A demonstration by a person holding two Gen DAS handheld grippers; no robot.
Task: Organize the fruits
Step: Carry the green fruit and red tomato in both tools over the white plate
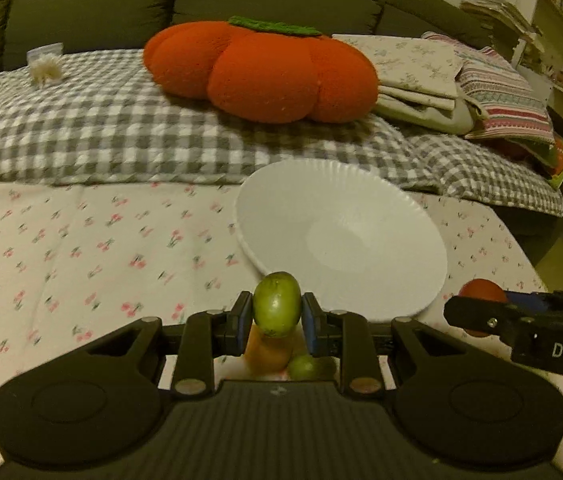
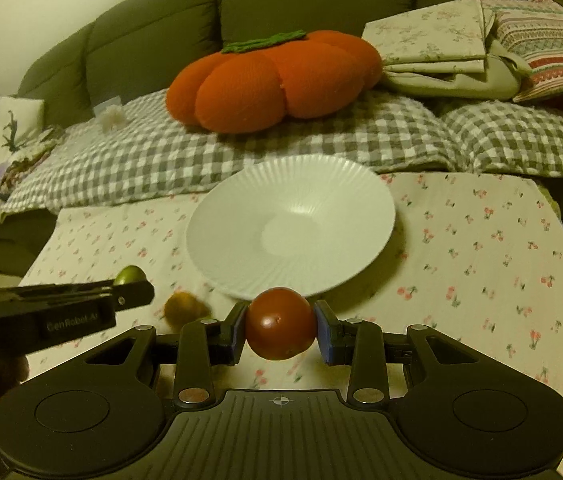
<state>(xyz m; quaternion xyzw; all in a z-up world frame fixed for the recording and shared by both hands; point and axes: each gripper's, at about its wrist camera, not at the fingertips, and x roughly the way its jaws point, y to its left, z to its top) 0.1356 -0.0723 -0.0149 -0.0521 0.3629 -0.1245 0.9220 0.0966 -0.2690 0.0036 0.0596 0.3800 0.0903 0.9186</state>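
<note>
Between hand-held gripper point(image 2: 280, 330) pads: red fruit point(image 2: 280, 323)

pumpkin cushion point(image 1: 259, 70), checked blanket point(image 1: 81, 132), sofa point(image 1: 93, 8)

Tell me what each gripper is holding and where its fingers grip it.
The left gripper holds a green fruit, fingers pressing its two opposite sides. The right gripper holds a red fruit the same way, by its sides.
</note>
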